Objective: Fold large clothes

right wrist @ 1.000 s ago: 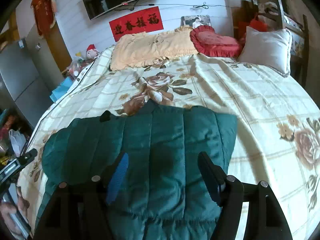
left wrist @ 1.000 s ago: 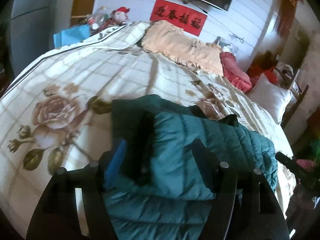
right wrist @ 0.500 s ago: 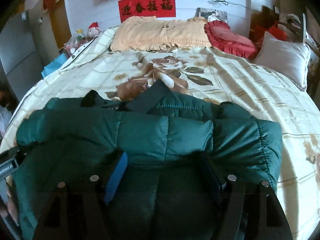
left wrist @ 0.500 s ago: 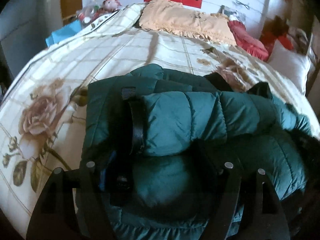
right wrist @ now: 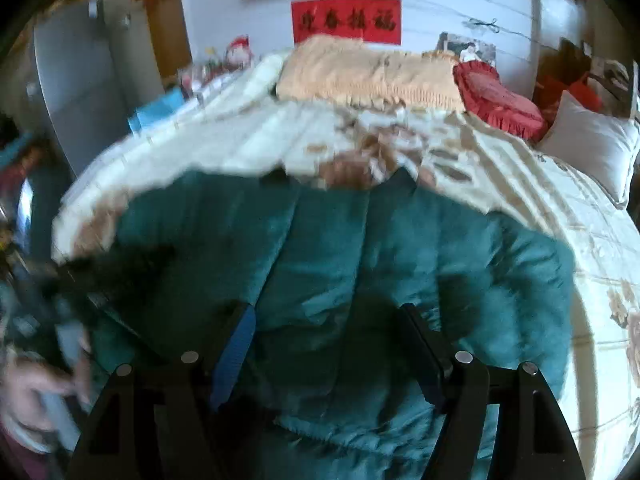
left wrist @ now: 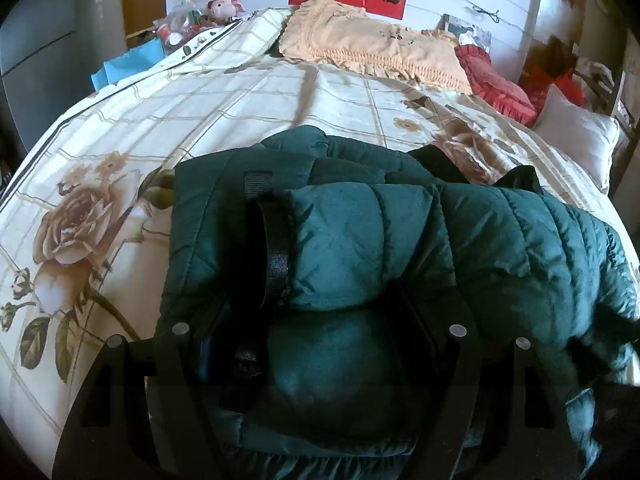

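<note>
A dark green puffer jacket point(left wrist: 380, 240) lies folded over itself on the floral quilt point(left wrist: 200, 112) of a bed. My left gripper point(left wrist: 312, 308) is sunk into its near edge. The jaws stand wide apart, a rounded bulge of jacket fills the gap, and a black strap point(left wrist: 276, 240) runs by the left finger. In the blurred right wrist view the jacket point(right wrist: 360, 248) also spans my right gripper point(right wrist: 326, 312). Its fingers press a thick bunch of the padding, and the hem shows between them low in the frame.
A peach pillow point(left wrist: 372, 48), a red cushion point(left wrist: 496, 84) and a white pillow point(left wrist: 576, 136) line the head of the bed. A grey cabinet point(right wrist: 76, 92) stands to the left. A person's hand point(right wrist: 36, 384) shows blurred at lower left.
The jacket's near part was carried up and laid over the rest. My left gripper came down onto it and its jaws widened. My right gripper swung sideways with the padding, blurring its view.
</note>
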`<action>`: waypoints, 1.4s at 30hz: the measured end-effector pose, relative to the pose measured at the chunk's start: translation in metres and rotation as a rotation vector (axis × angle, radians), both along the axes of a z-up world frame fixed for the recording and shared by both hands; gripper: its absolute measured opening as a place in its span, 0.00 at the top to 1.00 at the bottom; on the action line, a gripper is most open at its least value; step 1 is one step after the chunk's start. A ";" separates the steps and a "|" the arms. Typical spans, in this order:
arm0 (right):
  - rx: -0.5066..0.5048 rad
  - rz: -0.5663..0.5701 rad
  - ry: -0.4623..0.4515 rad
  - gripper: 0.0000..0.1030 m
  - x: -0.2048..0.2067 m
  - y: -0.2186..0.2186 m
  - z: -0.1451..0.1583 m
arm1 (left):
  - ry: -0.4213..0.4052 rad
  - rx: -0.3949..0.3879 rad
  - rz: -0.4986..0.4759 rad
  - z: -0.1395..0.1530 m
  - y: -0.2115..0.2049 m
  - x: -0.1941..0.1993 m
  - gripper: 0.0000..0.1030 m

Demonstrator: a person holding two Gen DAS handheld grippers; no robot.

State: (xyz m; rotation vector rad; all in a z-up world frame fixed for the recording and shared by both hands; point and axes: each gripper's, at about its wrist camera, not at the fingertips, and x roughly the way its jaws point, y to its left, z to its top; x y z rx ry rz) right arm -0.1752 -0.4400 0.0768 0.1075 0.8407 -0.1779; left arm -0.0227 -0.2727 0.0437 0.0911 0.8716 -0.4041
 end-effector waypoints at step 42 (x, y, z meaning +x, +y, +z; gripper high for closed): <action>-0.008 -0.200 0.046 0.27 -0.062 -0.081 -0.011 | -0.020 -0.055 -0.011 0.001 0.004 0.000 0.22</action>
